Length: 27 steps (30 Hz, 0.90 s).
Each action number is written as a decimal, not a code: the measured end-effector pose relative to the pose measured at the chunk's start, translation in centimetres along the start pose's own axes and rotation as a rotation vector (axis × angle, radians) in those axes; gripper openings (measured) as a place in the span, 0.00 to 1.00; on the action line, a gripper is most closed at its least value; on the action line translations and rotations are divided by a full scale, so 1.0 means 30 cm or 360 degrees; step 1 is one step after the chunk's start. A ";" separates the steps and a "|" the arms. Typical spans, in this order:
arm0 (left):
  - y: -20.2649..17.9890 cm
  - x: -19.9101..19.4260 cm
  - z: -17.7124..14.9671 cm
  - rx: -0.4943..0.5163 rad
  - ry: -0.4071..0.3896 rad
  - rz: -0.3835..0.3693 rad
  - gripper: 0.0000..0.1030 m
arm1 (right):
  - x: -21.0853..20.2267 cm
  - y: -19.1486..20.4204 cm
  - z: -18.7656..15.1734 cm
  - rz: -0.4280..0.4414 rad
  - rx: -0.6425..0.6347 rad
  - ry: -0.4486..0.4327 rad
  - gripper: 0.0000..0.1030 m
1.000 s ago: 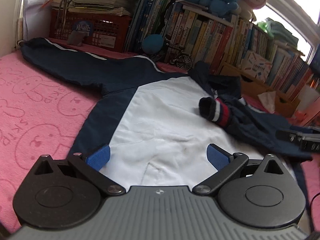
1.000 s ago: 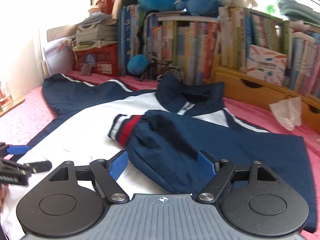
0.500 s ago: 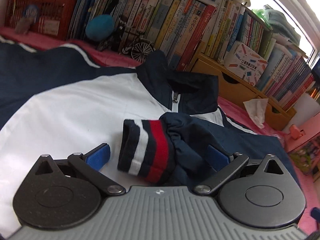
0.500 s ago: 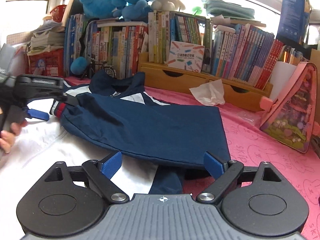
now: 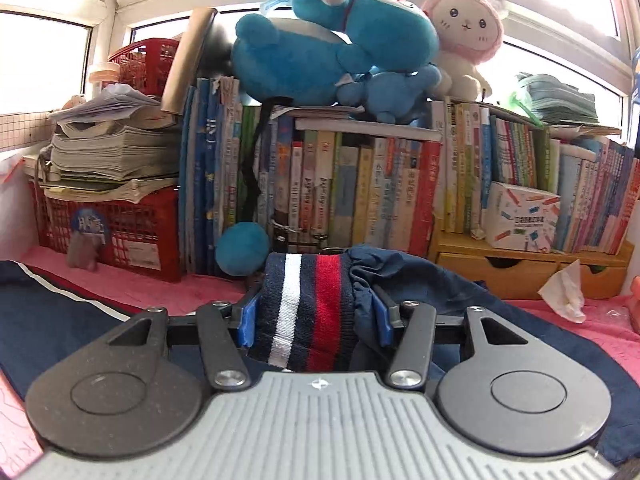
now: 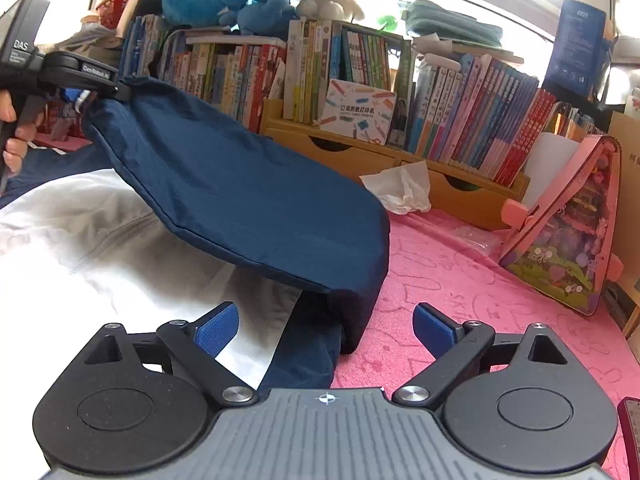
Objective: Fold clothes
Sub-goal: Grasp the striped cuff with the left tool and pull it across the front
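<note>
Left tool (image 5: 312,318) clamped on striped cuff (image 5: 308,312), sleeve (image 6: 240,188) lifted; right tool (image 6: 326,326) wide open, empty

Bright daylight from rear windows (image 5: 40,68), blown-out glare, fisheye edge bending, sharp focus

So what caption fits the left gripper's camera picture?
Left gripper clamps the jacket's striped cuff before a crowded bookshelf.

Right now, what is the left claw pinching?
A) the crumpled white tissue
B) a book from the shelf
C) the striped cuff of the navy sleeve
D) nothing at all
C: in the left wrist view the left claw has its blue pads closed on either side of the striped cuff, and the right wrist view shows the navy sleeve lifted off the white jacket body.
</note>
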<state>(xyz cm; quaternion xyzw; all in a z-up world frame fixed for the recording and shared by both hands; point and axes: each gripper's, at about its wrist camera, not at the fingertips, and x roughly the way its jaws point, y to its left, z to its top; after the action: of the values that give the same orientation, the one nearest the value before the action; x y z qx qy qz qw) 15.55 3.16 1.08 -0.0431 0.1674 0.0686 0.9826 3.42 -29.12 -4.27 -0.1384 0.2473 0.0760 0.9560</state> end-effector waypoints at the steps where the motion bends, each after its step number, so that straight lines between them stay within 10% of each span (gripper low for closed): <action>1: 0.021 0.012 -0.006 0.0000 0.0019 0.0025 0.51 | 0.013 0.012 0.006 -0.0010 -0.0017 0.0001 0.92; 12: 0.152 0.122 -0.172 -0.0076 0.0352 0.0138 0.61 | 0.237 0.154 0.076 -0.0243 -0.0480 0.0033 0.91; 18: 0.154 0.110 -0.204 -0.0022 0.0356 -0.0032 0.78 | 0.312 -0.033 0.051 -0.0640 -0.0218 0.0194 0.91; 21: 0.135 0.152 -0.214 -0.0009 0.0481 -0.0028 0.88 | 0.242 -0.060 0.050 -0.0558 -0.0112 0.0135 0.89; 27: 0.078 0.171 -0.221 0.0152 0.0565 0.0012 0.99 | 0.149 0.189 0.085 0.0081 -0.0421 0.0019 0.98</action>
<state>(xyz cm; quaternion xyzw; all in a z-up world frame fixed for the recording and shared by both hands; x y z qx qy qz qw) 17.85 5.37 -7.01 -0.0073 0.3413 0.0557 0.9383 7.22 -22.63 -5.64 -0.2574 0.2443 0.1313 0.9256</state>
